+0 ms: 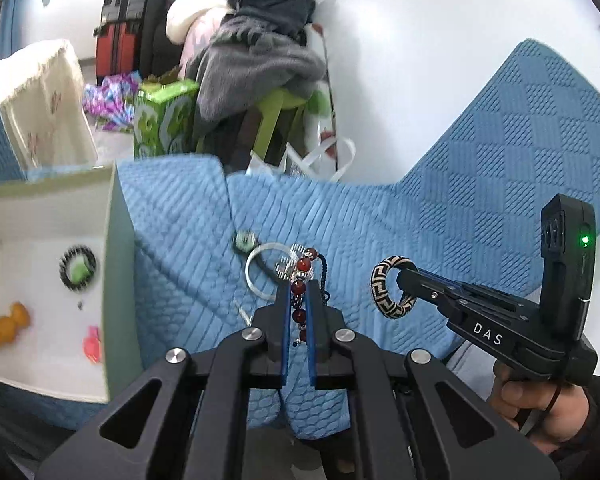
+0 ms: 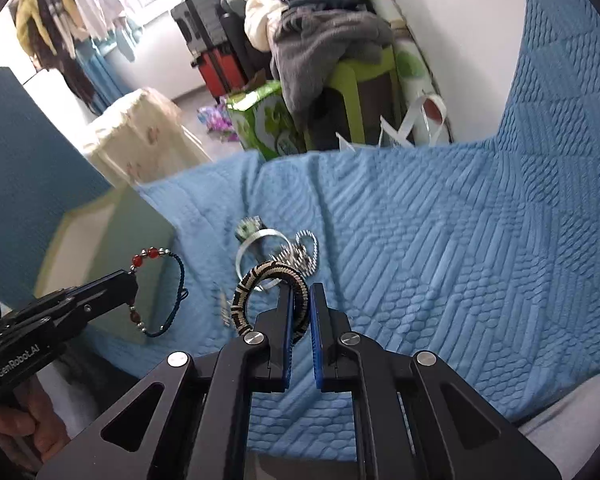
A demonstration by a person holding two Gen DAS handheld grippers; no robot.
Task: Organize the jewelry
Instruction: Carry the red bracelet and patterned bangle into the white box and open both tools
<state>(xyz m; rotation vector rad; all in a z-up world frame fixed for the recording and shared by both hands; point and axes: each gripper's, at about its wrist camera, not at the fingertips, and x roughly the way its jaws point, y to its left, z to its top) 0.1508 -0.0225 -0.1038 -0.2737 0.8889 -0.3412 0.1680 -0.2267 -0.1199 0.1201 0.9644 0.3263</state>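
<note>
**Progress.** In the white box (image 1: 112,264), at the left: a dark beaded ring with a green piece (image 1: 77,268), an orange gourd-shaped charm (image 1: 10,326), a pink item (image 1: 92,343). The task looks partly done.

**In hand.** The left gripper (image 1: 299,302) is clamped on a red-bead cord bracelet (image 1: 300,288), which hangs clear of the blue quilt (image 1: 420,220). The right gripper (image 2: 300,308) is closed on a black-and-cream woven bangle (image 2: 256,280), also lifted.

**Left to sort,** on the quilt beyond the grippers: a clear bangle (image 1: 256,268), a silver chain (image 2: 306,250), a small green-and-silver piece (image 1: 245,240).

**Appearance.** The bracelet has glossy red beads, small silver spacers and dark blue cord. The bangle is rigid, with a key-pattern weave.
</note>
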